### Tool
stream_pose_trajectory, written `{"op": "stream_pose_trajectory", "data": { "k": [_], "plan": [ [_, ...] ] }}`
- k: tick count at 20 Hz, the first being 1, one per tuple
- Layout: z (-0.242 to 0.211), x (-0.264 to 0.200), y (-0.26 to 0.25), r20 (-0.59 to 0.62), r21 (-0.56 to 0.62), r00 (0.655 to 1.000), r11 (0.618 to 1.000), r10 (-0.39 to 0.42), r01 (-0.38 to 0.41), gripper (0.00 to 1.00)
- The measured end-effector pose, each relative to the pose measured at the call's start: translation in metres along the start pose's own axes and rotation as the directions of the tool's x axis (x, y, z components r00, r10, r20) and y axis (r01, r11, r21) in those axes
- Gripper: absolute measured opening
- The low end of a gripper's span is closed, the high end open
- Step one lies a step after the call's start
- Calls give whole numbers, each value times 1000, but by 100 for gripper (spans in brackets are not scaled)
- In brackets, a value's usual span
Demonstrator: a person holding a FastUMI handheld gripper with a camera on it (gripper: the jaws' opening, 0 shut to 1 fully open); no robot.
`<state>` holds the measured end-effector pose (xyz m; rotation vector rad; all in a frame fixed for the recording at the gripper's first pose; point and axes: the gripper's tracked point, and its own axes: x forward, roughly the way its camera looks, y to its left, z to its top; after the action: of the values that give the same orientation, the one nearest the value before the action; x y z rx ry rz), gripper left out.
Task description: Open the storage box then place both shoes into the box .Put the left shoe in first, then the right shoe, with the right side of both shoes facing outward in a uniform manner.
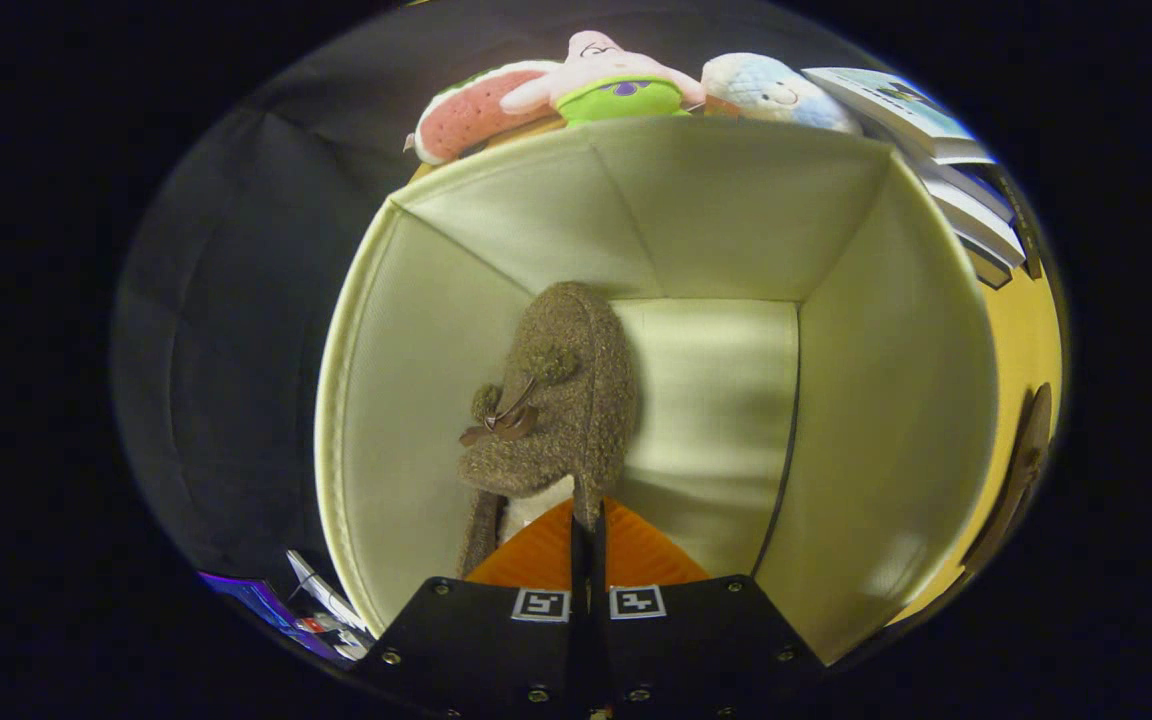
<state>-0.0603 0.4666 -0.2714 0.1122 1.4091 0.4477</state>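
The gripper (588,520) pinches the heel rim of the fuzzy brown slipper-like shoe (558,400), hanging inside the open cream fabric storage box (866,420); likely the first placement; next, lower and release.

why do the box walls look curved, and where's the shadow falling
Gripper view: fisheye bends the storage box walls outward; the shoe, pinched by the tool, casts a soft shadow onto the box floor beside it; focus is sharp, with no harsh glare.
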Motion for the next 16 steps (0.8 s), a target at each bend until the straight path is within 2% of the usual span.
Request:
{"op": "stream_pose_trajectory", "data": {
  "k": [2,4,5,6,8,11,16],
  "plan": [
    [1,3,-4,5,-48,999,998,-39,39,0],
    [0,3,4,-8,-81,1000,997,-14,14,3],
    [-1,-2,8,-19,-90,1000,996,8,-9,8],
    [-1,-7,10,-15,-102,1000,995,12,-13,26],
    [10,-23,10,28,-133,999,991,30,-26,47],
    [17,-60,12,67,-153,994,985,87,-76,47],
    [31,-131,-18,148,-164,977,978,152,-127,47]
  ]
}}
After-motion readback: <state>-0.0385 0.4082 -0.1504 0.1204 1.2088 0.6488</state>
